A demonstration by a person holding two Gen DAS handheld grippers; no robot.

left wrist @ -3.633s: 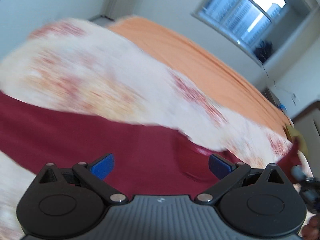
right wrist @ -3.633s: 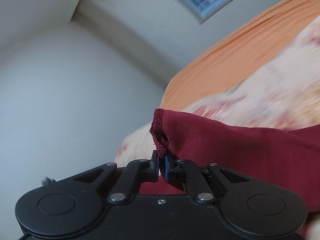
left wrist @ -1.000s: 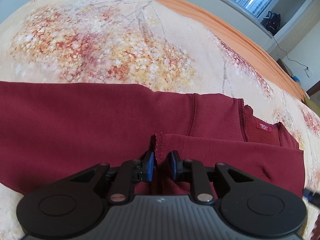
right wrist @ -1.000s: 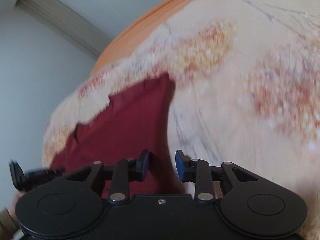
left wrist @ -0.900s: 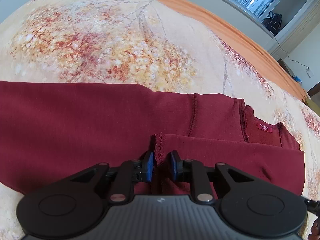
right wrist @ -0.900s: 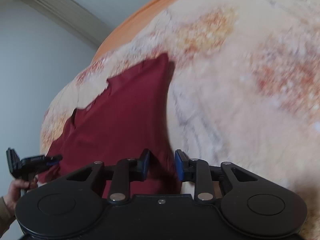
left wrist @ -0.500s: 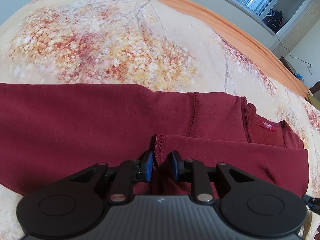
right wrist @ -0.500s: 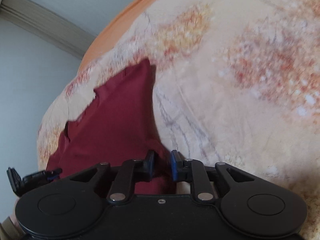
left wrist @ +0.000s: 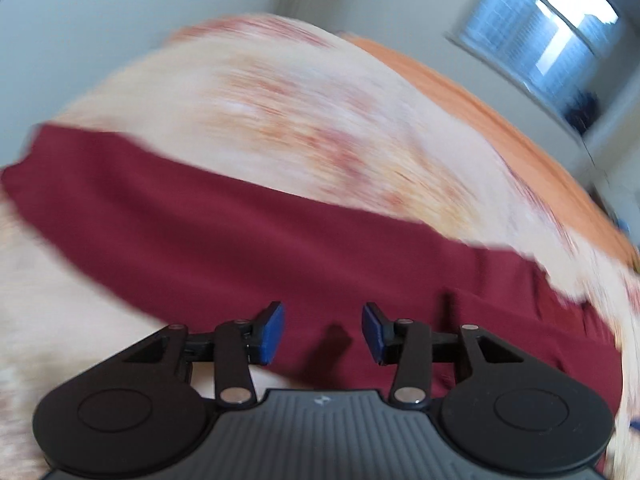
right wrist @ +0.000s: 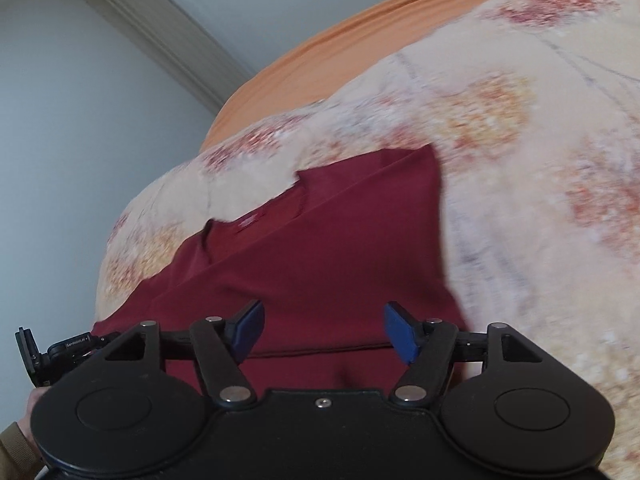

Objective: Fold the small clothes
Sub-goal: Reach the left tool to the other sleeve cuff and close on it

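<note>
One dark red garment lies flat on a floral bedspread, partly folded, with one fold edge running diagonally across it and a small label near its collar, far ahead and to the left of the right gripper's fingers. The right gripper hangs over the near part of the cloth; its two blue-padded fingers stand well apart and are spreading wider, with nothing pinched between them, only the red fabric lying beneath the gap. The left gripper likewise has its two blue pads separated and opening, with the garment below and ahead of them and no cloth caught in between; this view is smeared by motion, so finer detail of the fabric cannot be made out. Beyond the bedspread, past both pairs of fingers, runs one orange sheet, and one window shows in the wall above it.
</note>
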